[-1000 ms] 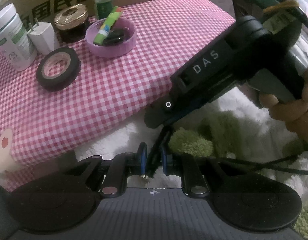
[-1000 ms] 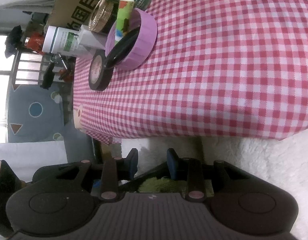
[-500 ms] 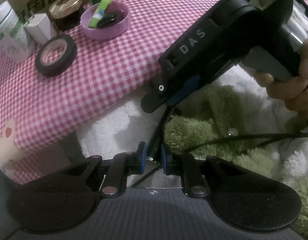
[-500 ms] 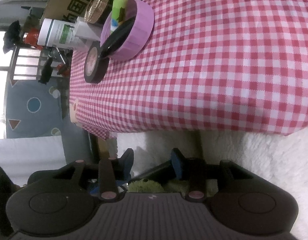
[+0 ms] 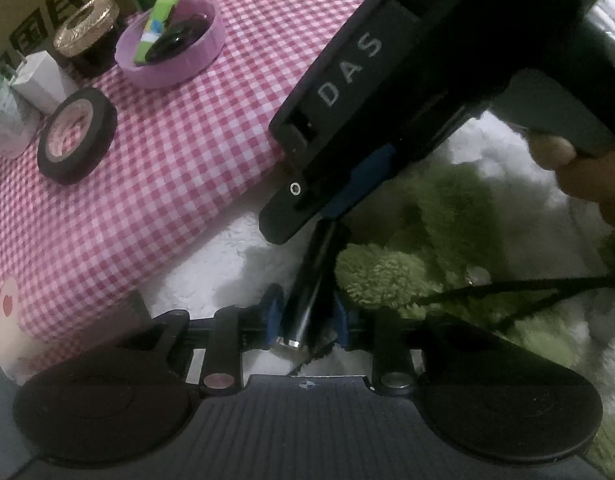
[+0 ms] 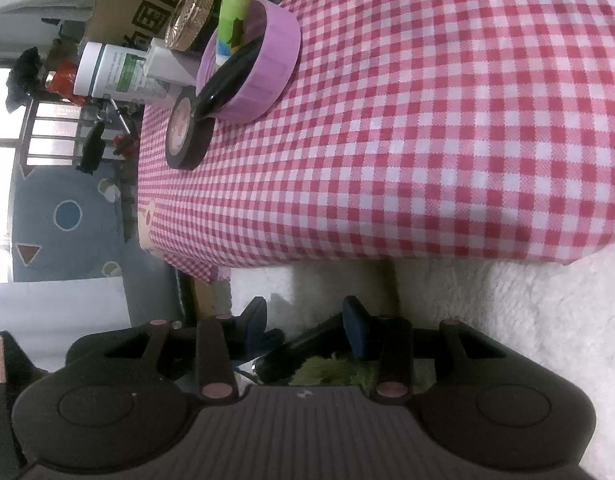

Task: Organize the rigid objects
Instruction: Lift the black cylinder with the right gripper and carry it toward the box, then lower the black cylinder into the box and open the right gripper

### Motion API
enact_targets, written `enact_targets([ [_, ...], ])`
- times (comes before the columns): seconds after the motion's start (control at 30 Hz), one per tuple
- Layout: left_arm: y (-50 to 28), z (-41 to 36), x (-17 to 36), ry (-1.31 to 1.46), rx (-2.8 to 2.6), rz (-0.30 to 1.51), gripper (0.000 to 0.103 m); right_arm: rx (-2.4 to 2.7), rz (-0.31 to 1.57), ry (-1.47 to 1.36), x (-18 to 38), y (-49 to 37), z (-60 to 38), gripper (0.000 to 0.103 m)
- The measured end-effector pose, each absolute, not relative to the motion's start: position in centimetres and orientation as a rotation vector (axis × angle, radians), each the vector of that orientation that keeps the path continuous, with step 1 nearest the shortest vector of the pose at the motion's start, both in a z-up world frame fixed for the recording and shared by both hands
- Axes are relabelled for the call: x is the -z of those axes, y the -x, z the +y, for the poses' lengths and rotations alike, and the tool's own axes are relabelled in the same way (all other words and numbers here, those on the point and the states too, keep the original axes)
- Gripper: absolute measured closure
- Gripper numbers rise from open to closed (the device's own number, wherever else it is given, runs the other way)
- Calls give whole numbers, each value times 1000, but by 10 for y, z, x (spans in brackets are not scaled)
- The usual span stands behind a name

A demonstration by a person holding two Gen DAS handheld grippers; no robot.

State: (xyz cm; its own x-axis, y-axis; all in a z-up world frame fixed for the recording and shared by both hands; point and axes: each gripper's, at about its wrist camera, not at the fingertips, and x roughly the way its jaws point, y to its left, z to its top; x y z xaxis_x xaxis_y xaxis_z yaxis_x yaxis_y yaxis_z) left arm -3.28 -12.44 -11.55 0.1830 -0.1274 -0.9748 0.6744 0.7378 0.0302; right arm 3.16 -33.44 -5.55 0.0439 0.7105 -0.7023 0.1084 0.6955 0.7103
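The left gripper is showing black round arms, blue finger pads and shiny round screws. Above it, the right gripper is showing a black body with white letters DAS, a small white ring and a blue strip.

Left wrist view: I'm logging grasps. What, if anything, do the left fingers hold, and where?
A black tube stands between the left gripper fingers near its metal-tipped end, but the jaws have just been opening. Whether they grip it cannot be told.

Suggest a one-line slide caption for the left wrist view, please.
Left gripper, jaws just opening, around a dark cylinder beside the right gripper.
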Motion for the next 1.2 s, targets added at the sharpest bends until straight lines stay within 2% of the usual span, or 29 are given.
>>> enact_targets([
  [0.2, 39, -120, 112, -487, 574, 1205, 82, -528, 1453, -731, 51, -31, -348, 59],
  [0.53, 51, -100, 75, -365, 513, 1017, 83, -597, 1351, -770, 22, -31, -350, 59],
  [0.67, 51, -90, 54, -328, 478, 931, 83, -643, 1287, -769, 5, -35, -343, 66],
  [0.77, 47, -81, 25, -289, 431, 860, 83, -673, 1195, -734, -19, -39, -338, 75],
  [1.03, -5, -64, -41, -131, 324, 677, 83, -768, 941, -581, -109, -88, -319, 79],
  [1.2, -64, -49, -73, -14, 264, 655, 82, -824, 911, -514, -148, -153, -299, 79],
])
